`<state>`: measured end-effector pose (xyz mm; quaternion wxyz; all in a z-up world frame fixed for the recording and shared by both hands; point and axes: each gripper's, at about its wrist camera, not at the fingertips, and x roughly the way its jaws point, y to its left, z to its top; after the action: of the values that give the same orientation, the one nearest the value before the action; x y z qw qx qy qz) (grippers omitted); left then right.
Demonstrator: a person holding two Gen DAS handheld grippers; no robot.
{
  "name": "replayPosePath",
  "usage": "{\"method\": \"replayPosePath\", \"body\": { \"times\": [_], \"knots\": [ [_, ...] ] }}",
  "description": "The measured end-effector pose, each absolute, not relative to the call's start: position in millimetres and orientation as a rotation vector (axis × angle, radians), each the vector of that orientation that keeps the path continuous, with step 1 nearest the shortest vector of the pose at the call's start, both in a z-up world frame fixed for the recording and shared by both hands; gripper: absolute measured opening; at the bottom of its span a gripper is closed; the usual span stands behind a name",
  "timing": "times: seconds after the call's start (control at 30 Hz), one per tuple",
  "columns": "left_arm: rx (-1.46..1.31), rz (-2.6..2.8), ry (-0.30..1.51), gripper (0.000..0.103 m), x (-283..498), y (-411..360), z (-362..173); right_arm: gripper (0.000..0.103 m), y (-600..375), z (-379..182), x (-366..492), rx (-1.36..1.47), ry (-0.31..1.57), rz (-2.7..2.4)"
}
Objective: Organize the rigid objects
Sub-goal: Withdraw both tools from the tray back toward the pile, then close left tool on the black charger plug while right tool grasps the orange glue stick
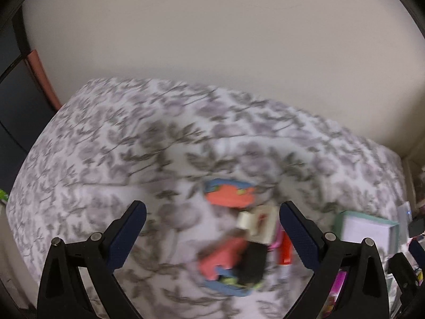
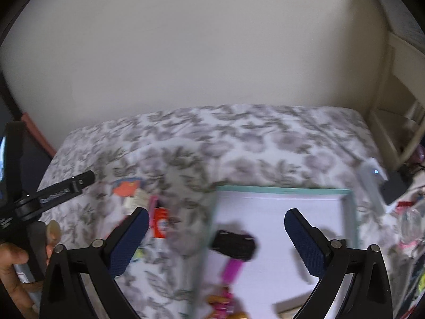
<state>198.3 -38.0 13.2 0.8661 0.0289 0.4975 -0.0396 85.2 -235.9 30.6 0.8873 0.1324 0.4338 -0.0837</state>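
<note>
Both views are motion-blurred. My left gripper (image 1: 212, 235) is open and empty above a pile on the flowered bedspread: an orange and blue toy (image 1: 229, 194), a cream box (image 1: 257, 223), a second orange and blue toy (image 1: 225, 264) with a black piece, and a red tube (image 1: 284, 247). My right gripper (image 2: 216, 240) is open and empty over the teal-rimmed white tray (image 2: 281, 190). In the tray lie a black object (image 2: 233, 244) and a pink hairbrush (image 2: 231, 271). The pile also shows in the right wrist view (image 2: 127, 186).
The bed (image 1: 132, 146) stands against a cream wall. The left gripper's finger (image 2: 66, 186) and the person's hand (image 2: 10, 260) show at the left. A white device with a blue light (image 2: 372, 175) lies right of the tray. A cream shelf (image 2: 398, 122) stands at the right.
</note>
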Motion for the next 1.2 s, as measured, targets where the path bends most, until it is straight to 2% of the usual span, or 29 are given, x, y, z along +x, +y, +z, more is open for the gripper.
{"method": "replayPosePath", "body": {
  "times": [0.4,0.53,0.63,0.7,0.8,0.93,1.03,1.1,1.13,1.2],
  "knots": [
    [0.068,-0.108,1.204,0.100,208,-19,-24,0.102,-172,-35,124,0.196,1.057,-0.121],
    [0.080,-0.144,1.227,0.100,206,-30,-27,0.094,-171,-50,126,0.211,1.082,-0.132],
    [0.074,-0.188,1.272,0.100,205,-38,-35,0.091,-170,-59,127,0.224,1.089,-0.124],
    [0.055,-0.220,1.305,0.100,204,-43,-41,0.084,-170,-62,128,0.233,1.091,-0.117],
    [0.083,-0.238,1.327,0.100,201,-55,-49,0.082,-167,-69,129,0.232,1.092,-0.112],
    [0.119,-0.247,1.343,0.099,196,-63,-55,0.072,-162,-75,131,0.235,1.090,-0.096],
    [0.137,-0.259,1.359,0.093,193,-69,-60,0.063,-158,-80,132,0.231,1.088,-0.091],
    [0.140,-0.268,1.372,0.081,192,-70,-65,0.059,-156,-82,133,0.226,1.090,-0.088],
    [0.133,-0.278,1.384,0.078,192,-72,-68,0.056,-155,-83,133,0.224,1.090,-0.088],
    [0.125,-0.296,1.400,0.065,191,-74,-72,0.050,-153,-86,134,0.221,1.091,-0.086]
  ]
}}
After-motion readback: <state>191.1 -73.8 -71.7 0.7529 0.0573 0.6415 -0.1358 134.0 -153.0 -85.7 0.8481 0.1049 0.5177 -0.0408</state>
